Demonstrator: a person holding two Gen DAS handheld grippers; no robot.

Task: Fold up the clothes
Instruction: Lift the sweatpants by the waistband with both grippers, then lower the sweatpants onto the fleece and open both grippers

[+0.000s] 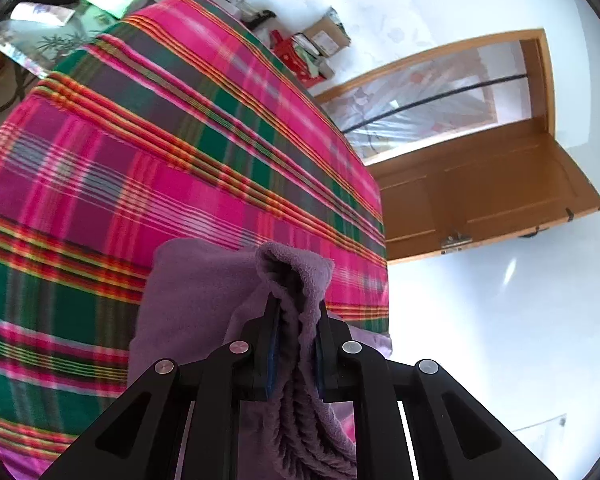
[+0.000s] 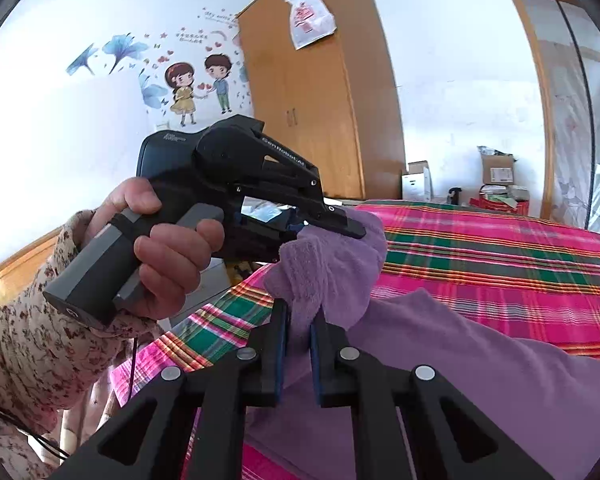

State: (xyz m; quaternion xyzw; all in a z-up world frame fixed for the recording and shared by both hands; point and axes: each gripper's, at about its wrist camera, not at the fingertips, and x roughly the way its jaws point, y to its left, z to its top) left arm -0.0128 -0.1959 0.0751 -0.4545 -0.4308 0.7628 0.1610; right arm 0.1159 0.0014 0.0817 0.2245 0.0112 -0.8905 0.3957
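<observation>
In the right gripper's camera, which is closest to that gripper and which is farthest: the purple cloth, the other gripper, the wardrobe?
1. Purple cloth: pinched in the right gripper.
2. Left gripper: just beyond, up-left, also gripping it.
3. Wardrobe: far back by the wall.

Both views are bright with daylight, and the white walls [image 1: 500, 320] blow out to glare. Fisheye distortion bends the door [image 1: 480, 184] and wardrobe [image 2: 320, 92]; dark vignetting rings the corners.
</observation>
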